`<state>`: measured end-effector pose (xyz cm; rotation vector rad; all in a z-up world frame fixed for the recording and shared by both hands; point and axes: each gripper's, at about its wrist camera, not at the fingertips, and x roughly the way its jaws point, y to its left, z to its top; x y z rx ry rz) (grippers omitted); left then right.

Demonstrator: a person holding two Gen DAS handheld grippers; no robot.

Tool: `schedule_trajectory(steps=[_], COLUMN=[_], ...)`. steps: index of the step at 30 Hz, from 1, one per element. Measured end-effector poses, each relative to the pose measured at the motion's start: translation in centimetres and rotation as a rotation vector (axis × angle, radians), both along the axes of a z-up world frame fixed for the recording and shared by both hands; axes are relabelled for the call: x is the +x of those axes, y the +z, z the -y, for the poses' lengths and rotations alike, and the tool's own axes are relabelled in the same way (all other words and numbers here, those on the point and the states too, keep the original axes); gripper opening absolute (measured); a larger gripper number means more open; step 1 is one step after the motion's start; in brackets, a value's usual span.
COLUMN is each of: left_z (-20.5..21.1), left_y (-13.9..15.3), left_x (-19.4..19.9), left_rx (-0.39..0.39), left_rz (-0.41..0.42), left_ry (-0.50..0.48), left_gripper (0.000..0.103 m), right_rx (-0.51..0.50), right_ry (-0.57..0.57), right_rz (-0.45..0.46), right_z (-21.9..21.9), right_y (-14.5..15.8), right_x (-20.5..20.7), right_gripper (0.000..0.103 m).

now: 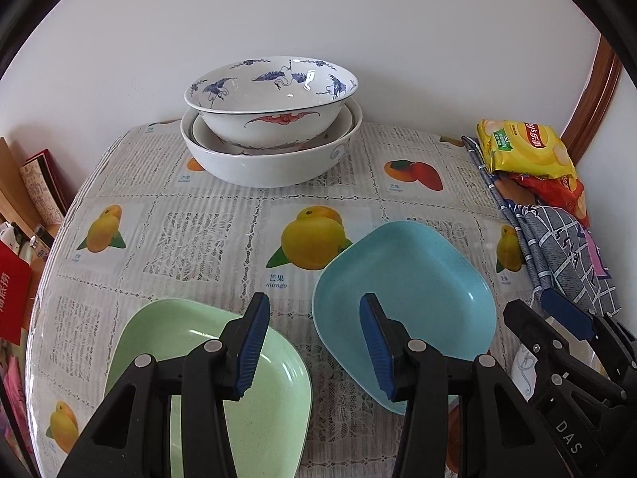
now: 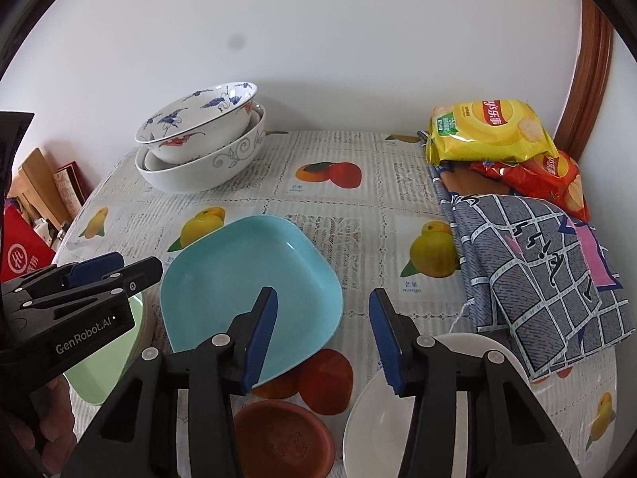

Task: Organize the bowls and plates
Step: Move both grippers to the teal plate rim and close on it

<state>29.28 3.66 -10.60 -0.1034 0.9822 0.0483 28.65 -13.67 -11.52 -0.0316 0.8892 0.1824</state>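
Note:
A blue-patterned bowl (image 1: 270,95) sits stacked in a larger white bowl (image 1: 270,159) at the table's back; the stack also shows in the right wrist view (image 2: 199,139). A blue square plate (image 1: 410,279) (image 2: 251,286) and a green square plate (image 1: 254,398) (image 2: 99,378) lie near the front. A white plate (image 2: 370,418) and a small brown dish (image 2: 282,438) lie at the front edge. My left gripper (image 1: 314,342) is open and empty, between the green and blue plates. My right gripper (image 2: 322,338) is open and empty, between the blue and white plates.
A fruit-print tablecloth (image 1: 199,239) covers the table. Yellow (image 2: 489,131) and red snack bags (image 2: 549,183) and a folded checked cloth (image 2: 549,271) lie on the right side. Boxes and boards (image 1: 36,191) stand beyond the left edge. A white wall is behind.

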Motion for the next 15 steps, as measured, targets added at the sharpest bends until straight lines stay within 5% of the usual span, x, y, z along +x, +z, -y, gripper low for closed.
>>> schedule_trajectory(steps=[15], left_z=[1.0], left_y=[-3.3], left_x=[3.4], left_rx=[-0.014], left_rz=[-0.061], left_ry=[-0.033], left_gripper=[0.045], right_rx=[-0.044], right_ry=[-0.002], right_rz=[-0.103], right_z=[-0.7], right_y=[-3.2], right_x=[3.7], right_gripper=[0.034])
